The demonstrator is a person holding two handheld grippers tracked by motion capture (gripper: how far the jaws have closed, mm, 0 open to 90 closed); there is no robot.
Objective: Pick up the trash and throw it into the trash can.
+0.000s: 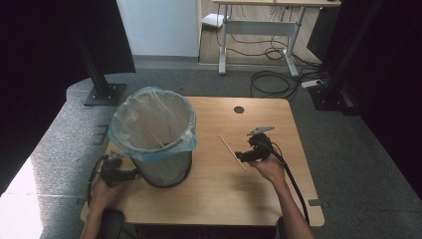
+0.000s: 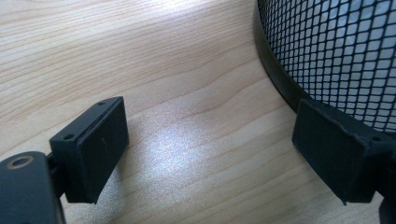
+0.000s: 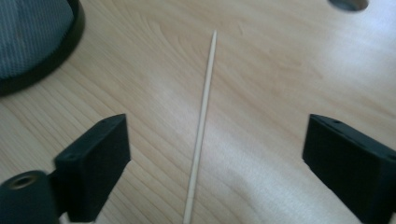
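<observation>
The right gripper [image 3: 215, 158] stands spread wide over a thin wooden skewer [image 3: 201, 126], whose near end is cut off. The left gripper [image 2: 210, 154], also spread, holds nothing beside the mesh bin [image 2: 336, 56]; the bin's contents are hard to see.

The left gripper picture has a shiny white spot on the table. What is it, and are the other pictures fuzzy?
In the left gripper view, that spot is light glaring off the wooden table between the open jaws. In the right gripper view, the stick is sharp, while the bin's base looks soft. In the high view, the sides are very dark.
</observation>
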